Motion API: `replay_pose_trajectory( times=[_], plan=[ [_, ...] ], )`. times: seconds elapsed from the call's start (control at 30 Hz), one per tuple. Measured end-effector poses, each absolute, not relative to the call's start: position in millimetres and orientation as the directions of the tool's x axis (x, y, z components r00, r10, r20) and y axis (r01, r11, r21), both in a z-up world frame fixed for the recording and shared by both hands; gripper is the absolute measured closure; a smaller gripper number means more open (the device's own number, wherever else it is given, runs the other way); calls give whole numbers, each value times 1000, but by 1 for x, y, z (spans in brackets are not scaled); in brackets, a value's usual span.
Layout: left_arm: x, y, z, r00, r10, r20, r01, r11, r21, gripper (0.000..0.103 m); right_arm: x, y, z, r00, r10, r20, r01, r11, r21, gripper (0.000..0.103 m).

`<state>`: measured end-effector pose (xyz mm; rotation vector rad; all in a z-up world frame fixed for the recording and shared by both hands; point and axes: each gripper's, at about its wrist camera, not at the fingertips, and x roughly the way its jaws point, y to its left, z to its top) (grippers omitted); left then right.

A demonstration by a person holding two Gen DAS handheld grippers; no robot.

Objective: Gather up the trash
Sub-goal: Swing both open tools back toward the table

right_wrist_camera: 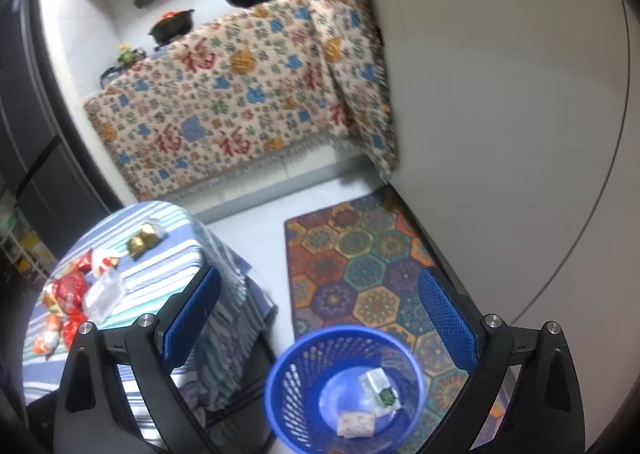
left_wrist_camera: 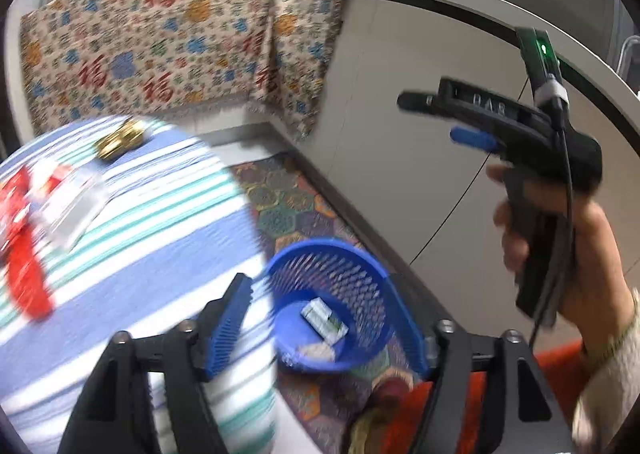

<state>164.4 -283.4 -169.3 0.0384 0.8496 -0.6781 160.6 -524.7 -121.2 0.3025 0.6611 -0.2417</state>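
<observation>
Covering the kitchen counter at twelve o'clock, patterned cloth with red characters, pans along its top edge. Below it, at seven to nine o'clock in the right wrist view, striped tabletop carrying red wrappers, a clear plastic packet touching them, and gold foil sweets just beyond. Spread on the floor beside the tabletop, hexagon-patterned rug. Standing on that rug at six o'clock, blue mesh basket holding a green-and-white carton and a pale crumpled piece. Hanging above the basket, right gripper, fingers spread wide and gripping nothing. Likewise spread wide and bare, left gripper, basket showing between its blue fingers.
</observation>
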Motion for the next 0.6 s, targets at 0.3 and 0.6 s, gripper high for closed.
replay_pose_trajectory(
  times=[0.3, 0.6],
  plan=[
    [130, -169, -165, 574, -427, -699, 447, 878, -169, 11, 167, -415, -114, 804, -52, -593, 132, 987, 93, 1],
    [142, -45, -195, 621, -189, -760, 205, 976, -75, 11, 174, -277, -154, 683, 172, -710, -142, 985, 102, 1]
  ],
)
